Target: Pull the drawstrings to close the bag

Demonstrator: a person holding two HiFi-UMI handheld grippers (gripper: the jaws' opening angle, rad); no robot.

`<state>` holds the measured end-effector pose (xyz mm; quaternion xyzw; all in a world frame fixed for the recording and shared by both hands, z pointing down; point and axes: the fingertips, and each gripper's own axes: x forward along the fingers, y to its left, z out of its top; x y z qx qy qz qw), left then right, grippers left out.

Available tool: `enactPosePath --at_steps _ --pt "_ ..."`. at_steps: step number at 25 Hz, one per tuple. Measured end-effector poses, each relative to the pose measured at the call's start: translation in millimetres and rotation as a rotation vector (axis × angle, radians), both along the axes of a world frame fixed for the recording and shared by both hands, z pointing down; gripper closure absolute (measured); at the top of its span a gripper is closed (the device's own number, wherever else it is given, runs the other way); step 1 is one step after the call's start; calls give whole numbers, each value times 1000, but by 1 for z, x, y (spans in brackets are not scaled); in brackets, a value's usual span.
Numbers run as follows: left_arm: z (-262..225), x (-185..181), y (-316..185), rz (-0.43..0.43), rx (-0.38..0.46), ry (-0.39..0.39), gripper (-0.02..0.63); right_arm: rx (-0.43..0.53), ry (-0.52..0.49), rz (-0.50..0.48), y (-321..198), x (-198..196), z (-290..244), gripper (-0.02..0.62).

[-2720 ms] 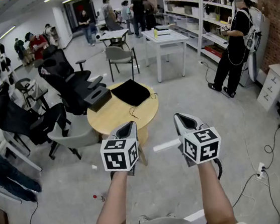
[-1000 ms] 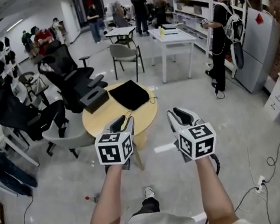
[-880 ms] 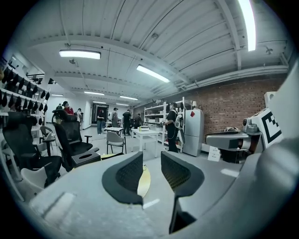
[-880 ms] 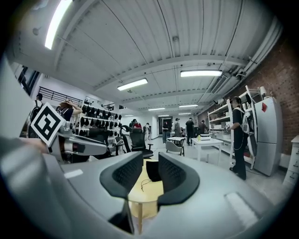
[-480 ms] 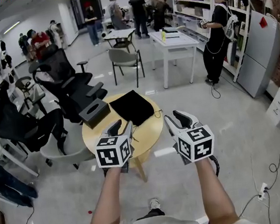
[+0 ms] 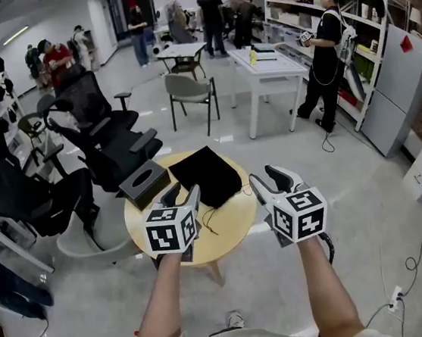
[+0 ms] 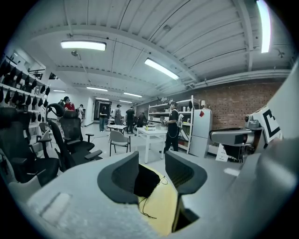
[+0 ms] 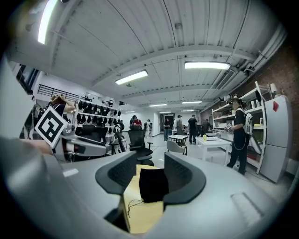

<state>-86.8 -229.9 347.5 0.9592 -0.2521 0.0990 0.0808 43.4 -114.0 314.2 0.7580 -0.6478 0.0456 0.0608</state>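
Head view with both gripper views. I hold the left claw [image 6: 183,196] and the right claw [image 6: 270,179] side by side, above the near part of the round table [image 6: 237,229]. Both are released: their jaws have just been opening, and each gripper view shows only the tabletop and the distant bag in the gap, with nothing grasped. The main hazard, in my judgement, is the thinness of the drawstring [image 6: 211,217]. It lies slack and flat on the wood, so a jaw coming in too shallow could close on air. One coming in too steeply could scrape the table or pinch the black cloth instead of the cord. A second risk is uneven pulling: the bag [image 6: 205,174] looks light and unanchored, so a tug from one side alone would likely drag it across the table, or off the rim, without cinching its mouth. The dark tissue box [image 6: 144,183] sits just beside the bag's left corner and could be knocked. The bag lies flat on the far half of the table, ahead of both claws and between their lines of aim, apart from either. One cord trails from its near edge toward the left claw, and a second shows at its right edge, ahead of the right claw.
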Motion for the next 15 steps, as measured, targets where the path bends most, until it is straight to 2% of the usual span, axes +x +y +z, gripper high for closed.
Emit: enactPosePath --at_steps 15 --pt "10 15 -63 -22 -12 6 413 -17 2 -22 -67 19 6 393"
